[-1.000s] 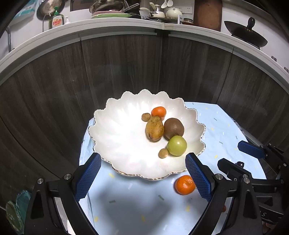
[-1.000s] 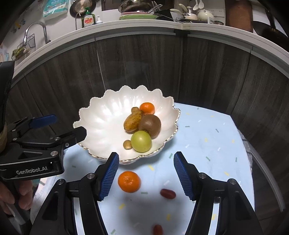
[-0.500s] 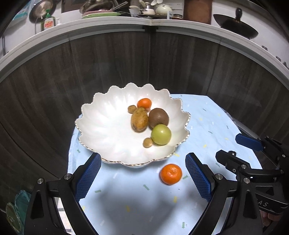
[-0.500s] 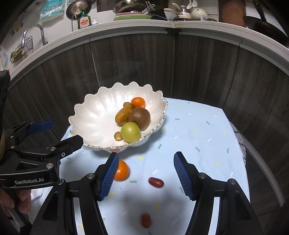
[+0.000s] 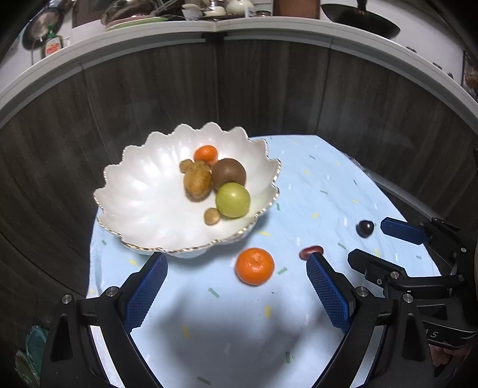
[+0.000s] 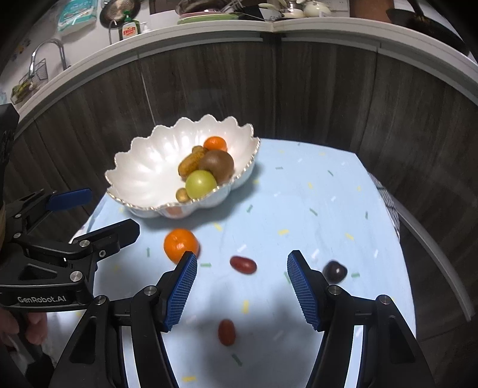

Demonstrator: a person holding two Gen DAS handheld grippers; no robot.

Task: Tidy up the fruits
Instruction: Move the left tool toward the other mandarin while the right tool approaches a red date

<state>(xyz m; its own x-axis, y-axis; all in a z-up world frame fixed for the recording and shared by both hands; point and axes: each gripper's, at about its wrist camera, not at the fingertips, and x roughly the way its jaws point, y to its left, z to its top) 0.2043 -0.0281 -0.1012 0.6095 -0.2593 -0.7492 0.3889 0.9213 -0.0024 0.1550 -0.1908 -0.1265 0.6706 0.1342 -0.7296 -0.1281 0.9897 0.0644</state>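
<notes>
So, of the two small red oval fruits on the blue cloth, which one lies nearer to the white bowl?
The red fruit lying beside the loose orange is nearer to the white bowl. The other red fruit lies lower, closer to the right gripper.

blur: countertop dishes point(image 5: 209, 9) unreadable | hidden: 1 red fruit point(image 5: 310, 251), perhaps half behind fingertip

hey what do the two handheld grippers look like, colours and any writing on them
Both are black metal two-finger frames with silver bolt heads. The left gripper and the right gripper carry blue cross-hatched rubber pads on their fingertips. The left one's body shows white "GenRobot.AI" lettering. No cables or sleeves are visible.
</notes>
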